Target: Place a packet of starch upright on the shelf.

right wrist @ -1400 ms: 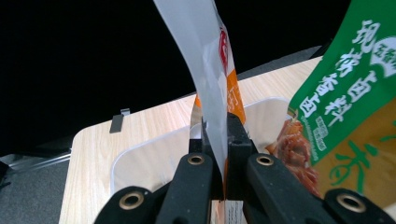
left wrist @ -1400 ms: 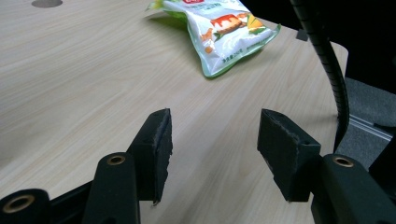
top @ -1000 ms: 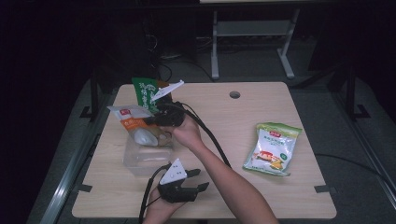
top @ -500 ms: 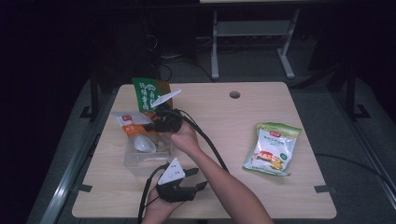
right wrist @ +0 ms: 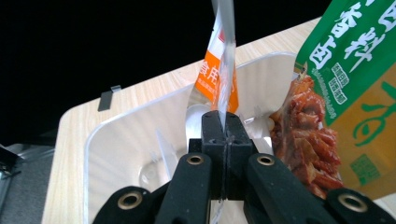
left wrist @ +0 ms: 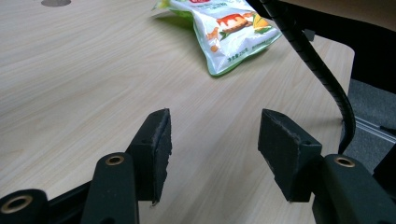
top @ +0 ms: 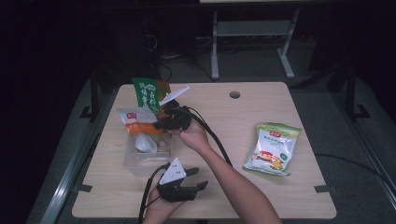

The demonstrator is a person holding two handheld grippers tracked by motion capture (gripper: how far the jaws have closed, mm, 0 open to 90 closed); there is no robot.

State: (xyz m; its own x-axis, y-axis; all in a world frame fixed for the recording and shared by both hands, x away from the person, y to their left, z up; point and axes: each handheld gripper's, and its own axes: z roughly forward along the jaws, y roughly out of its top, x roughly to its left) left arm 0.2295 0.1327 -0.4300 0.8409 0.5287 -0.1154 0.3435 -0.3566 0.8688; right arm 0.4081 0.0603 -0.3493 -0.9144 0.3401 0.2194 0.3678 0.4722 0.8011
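Observation:
My right gripper is shut on the edge of a white and orange packet. Its jaws have just closed a little tighter, with the packet's edge between them. The packet hangs over a clear plastic container, its lower end inside. A green packet with reddish pieces behind its window stands at the container's far side, close beside the gripper. My left gripper rests near the table's front edge, open with nothing between its jaws.
A green and white snack bag lies flat on the right half of the wooden table. A round cable hole sits near the far edge. The right gripper's cable trails across the middle.
The right gripper and its packet have sunk slightly toward the container. The left gripper has stayed where it was.

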